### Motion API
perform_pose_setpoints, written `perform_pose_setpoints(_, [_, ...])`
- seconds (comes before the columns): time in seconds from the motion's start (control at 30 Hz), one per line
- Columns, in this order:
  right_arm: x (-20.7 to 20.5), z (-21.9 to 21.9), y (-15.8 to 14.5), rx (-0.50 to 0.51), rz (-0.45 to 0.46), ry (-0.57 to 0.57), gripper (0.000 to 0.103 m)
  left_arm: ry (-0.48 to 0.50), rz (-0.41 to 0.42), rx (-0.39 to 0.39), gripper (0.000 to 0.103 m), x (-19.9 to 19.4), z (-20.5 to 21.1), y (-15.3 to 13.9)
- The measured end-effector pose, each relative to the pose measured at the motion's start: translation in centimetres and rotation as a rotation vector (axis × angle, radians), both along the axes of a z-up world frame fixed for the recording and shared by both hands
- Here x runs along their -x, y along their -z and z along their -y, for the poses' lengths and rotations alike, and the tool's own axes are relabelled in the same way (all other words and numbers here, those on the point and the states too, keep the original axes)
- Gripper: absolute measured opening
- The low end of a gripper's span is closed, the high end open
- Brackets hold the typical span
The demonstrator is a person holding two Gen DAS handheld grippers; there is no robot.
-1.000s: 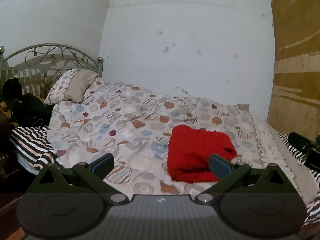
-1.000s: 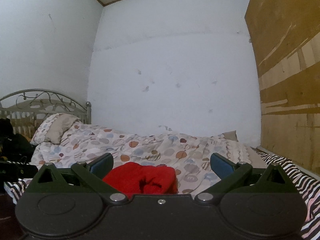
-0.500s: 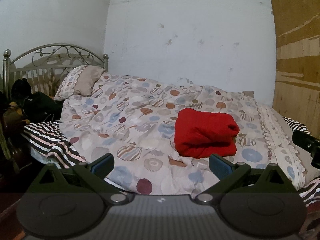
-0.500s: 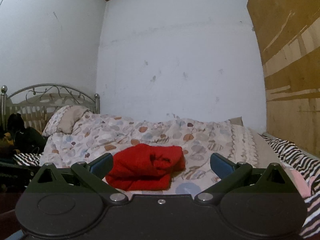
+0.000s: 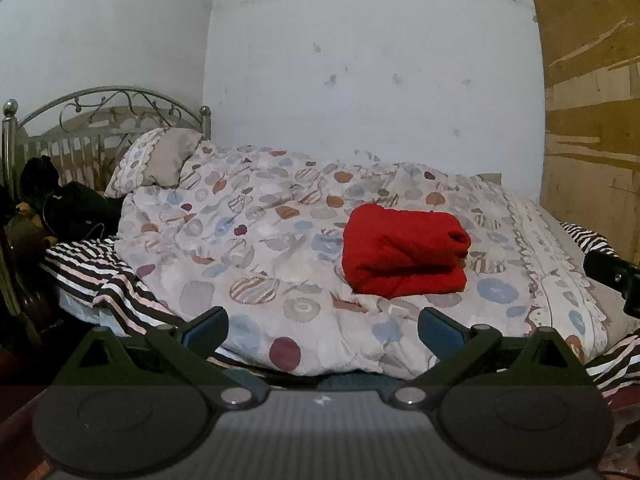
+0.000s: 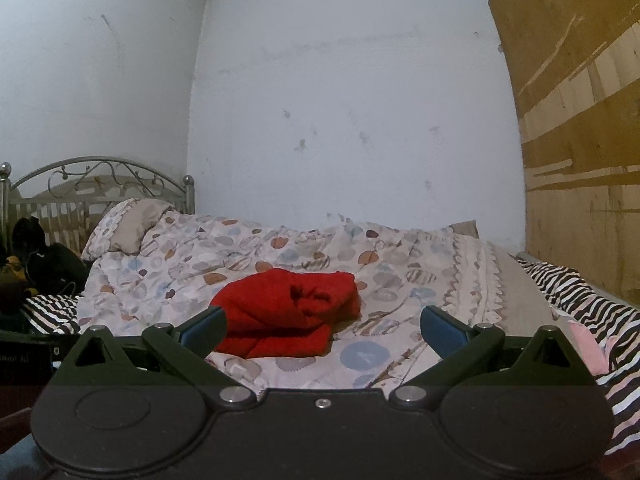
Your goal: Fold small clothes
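Both my grippers are held off the near edge of the bed, with nothing between their fingers. My left gripper [image 5: 323, 328] has its jaws spread wide, the blue pads [image 5: 208, 326] well apart and empty, and in its view they frame the near edge of the quilt [image 5: 256, 240]. My right gripper [image 6: 323, 326] is just as wide open and also holds nothing; its pads [image 6: 442, 332] sit low in the view, with the red garment [image 6: 286, 312] showing above the left one at about 11 o'clock from the gap. The garment is a folded red knit bundle lying on top of the quilt, towards the foot half of the bed; from the left camera it is [image 5: 404, 254] at about 1 o'clock, well apart from the fingers, with a rolled opening showing at its right end. The quilt is pale with round patches of blue, brown and stripes, and it covers most of the bed. A pillow [image 5: 158, 160] leans at 10 o'clock against the metal headboard [image 5: 104, 120]. Dark things [image 5: 68, 204] are piled at 9 o'clock beside the pillow; I cannot tell what they are. A striped sheet [image 5: 92, 268] shows under the quilt's near left edge and again at the right [image 6: 576, 296]. A brown board [image 6: 576, 120] stands at 2 o'clock against the white wall [image 6: 352, 120].
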State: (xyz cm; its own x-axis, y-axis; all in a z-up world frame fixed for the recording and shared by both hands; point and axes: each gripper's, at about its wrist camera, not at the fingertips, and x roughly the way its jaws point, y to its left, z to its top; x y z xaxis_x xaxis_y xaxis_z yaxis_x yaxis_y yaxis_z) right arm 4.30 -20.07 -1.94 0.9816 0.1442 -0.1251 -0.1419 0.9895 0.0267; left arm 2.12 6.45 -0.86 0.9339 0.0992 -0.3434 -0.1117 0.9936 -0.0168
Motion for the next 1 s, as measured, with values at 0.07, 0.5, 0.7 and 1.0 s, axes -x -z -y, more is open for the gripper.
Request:
perform_pose_setpoints(0.07, [0.0,0.05,0.08,0.0,-0.005,-0.001,0.103,-0.002,-0.002,0.001,0.103,-0.02,-0.06,0.08])
perform_pose_setpoints(0.5, [-0.07,-0.31,0.34,0.013,-0.02,-0.019,0.103,-0.017,0.001,0.014,0.103,0.28,-0.58,0.21])
perform_pose_setpoints(0.7, [-0.07,-0.41,0.29,0.015,-0.019,-0.021,0.103,-0.017,0.001,0.014,0.103,0.28,-0.67,0.2])
perform_pose_setpoints(1.0, [-0.07,-0.38,0.3,0.015,-0.019,-0.021,0.103,-0.017,0.001,0.015,0.103,0.31,-0.67,0.22])
